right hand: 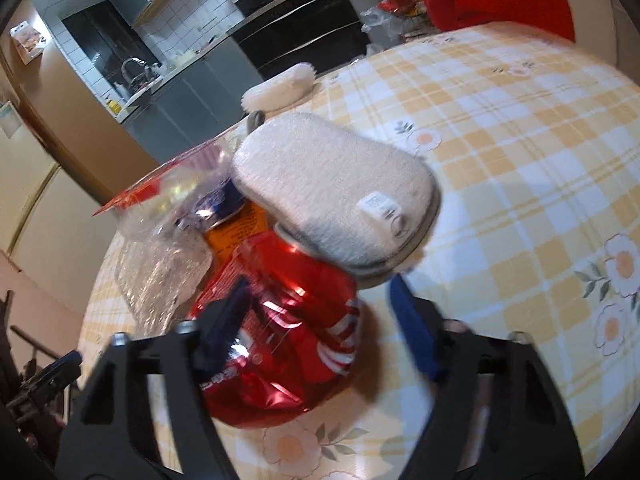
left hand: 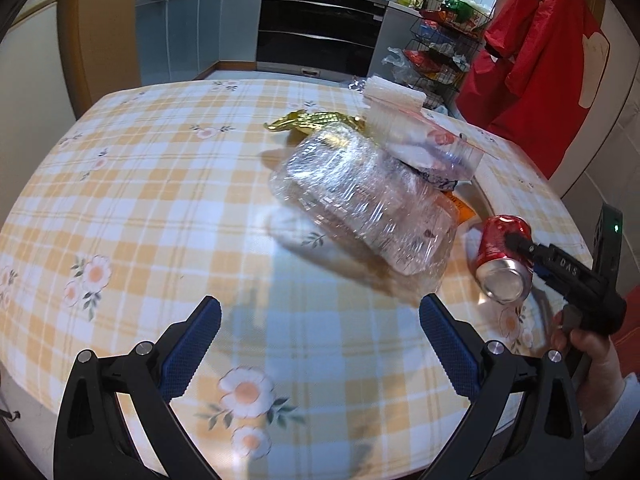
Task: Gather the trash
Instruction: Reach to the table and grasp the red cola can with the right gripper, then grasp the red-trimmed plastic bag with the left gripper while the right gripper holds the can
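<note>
A crushed red soda can [left hand: 505, 258] lies on the checked tablecloth at the right; it fills the right wrist view [right hand: 280, 344]. My right gripper [right hand: 320, 320] is open around the can, one finger on each side; it also shows in the left wrist view [left hand: 520, 246]. A crumpled clear plastic container [left hand: 360, 204] lies mid-table, with a gold wrapper [left hand: 312, 120] and white foam pieces [left hand: 394, 98] behind it. My left gripper [left hand: 320, 320] is open and empty, short of the plastic container.
A white oval sponge-like pad [right hand: 336, 196] rests beside the can. An orange wrapper [right hand: 236, 232] lies under the plastic. Beyond the table [left hand: 140, 200] are an oven [left hand: 320, 20], a wire rack [left hand: 448, 48] and a red garment [left hand: 540, 72].
</note>
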`<state>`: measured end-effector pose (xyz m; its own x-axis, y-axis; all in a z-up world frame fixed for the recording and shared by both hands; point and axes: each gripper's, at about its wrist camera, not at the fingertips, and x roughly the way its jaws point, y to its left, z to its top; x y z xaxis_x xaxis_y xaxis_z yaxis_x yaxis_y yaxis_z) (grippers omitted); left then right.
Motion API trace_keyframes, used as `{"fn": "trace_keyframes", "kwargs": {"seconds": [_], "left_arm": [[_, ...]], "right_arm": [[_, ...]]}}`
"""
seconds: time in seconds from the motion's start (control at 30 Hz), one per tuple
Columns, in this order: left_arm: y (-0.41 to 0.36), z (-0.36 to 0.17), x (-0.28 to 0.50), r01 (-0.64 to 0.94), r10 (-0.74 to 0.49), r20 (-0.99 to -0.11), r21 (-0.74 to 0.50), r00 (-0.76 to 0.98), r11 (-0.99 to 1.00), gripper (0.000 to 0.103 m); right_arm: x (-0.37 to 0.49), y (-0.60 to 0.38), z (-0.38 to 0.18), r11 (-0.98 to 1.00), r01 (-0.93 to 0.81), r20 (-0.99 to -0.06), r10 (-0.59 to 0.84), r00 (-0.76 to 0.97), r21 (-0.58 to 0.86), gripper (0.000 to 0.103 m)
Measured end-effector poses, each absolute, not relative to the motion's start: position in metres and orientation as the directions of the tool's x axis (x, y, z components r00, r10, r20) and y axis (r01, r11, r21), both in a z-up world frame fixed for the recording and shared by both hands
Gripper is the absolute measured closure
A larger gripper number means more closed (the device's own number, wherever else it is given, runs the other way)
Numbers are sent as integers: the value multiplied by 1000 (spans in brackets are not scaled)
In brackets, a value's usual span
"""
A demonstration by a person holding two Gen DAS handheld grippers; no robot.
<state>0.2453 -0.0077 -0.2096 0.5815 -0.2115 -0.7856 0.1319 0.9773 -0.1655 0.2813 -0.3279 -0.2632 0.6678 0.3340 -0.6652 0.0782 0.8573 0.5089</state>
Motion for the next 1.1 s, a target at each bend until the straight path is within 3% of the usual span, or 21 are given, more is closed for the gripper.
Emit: {"fn": "trace_keyframes", "kwargs": {"seconds": [0.07, 0.33, 0.47, 0.73, 0.97, 1.1], "left_arm": [[-12, -210, 249, 140, -221, -784, -171, 580, 975, 6], [-26, -197, 268, 171, -258, -768, -194, 586, 966, 6], [-35, -172, 297, 162, -312, -740, -270, 596, 949, 6], [-56, -157, 365, 91, -378, -735, -400, 563, 912, 33], [-69, -182, 403, 3, -335, -782, -392, 525, 920, 42], [-70, -194, 405, 2, -351, -790, -405, 503, 914, 72]], "right_arm": [[277, -328, -260, 854, 82, -655, 330, 680, 515, 60], [257, -324, -239, 875, 40, -625, 312, 716, 482, 62], [247, -324, -231, 881, 34, -612, 299, 733, 472, 62], [235, -330, -230, 882, 43, -610, 288, 738, 469, 62], [224, -337, -230, 886, 52, -616, 276, 738, 460, 62], [215, -338, -231, 892, 54, -620, 268, 738, 450, 62]]}}
